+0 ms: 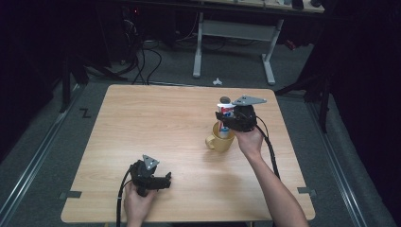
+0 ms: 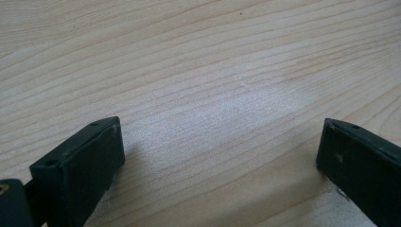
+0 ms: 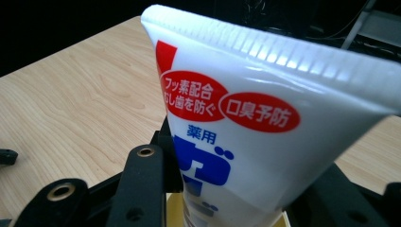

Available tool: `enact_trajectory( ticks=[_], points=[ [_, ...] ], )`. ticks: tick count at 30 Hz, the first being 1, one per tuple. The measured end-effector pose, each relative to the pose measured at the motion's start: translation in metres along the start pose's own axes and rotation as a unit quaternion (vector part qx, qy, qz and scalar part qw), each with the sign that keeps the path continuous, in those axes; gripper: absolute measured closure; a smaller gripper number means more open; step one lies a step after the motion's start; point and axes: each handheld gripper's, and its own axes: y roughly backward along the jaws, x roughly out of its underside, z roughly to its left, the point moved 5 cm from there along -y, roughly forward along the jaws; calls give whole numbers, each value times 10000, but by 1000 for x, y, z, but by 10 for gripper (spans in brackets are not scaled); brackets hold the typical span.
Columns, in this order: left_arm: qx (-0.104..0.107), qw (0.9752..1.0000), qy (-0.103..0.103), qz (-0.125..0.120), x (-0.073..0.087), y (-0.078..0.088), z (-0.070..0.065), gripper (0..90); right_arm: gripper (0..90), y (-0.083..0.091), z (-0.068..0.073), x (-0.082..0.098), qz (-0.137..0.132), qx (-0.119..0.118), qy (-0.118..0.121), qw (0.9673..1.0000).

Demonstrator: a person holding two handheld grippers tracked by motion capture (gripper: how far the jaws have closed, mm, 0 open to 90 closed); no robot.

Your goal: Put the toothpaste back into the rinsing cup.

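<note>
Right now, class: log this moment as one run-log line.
right gripper: shut on toothpaste tube | tube: upright over yellow mug | left gripper: open, above table

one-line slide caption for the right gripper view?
Right tongs shut on a white toothpaste tube, held crimped end up over the yellow mug on the wooden table.

The tube (image 3: 265,127) is white, with red ovals carrying white lettering and blue characters lower down. The mug (image 1: 220,140) is yellow. The table (image 1: 156,127) is pale wood with fine grain lines. Both the left gripper (image 1: 161,182) and the right gripper (image 1: 230,124) are black with grey top plates.
</note>
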Motion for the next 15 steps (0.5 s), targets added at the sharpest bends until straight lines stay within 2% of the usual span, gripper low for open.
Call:
enact_trajectory(
  ticks=[15],
  points=[
    [1, 10000, 3, 0, 0, 0, 0, 19, 622, -10, -4, 13, 124, 57, -78, 9999]
  ],
)
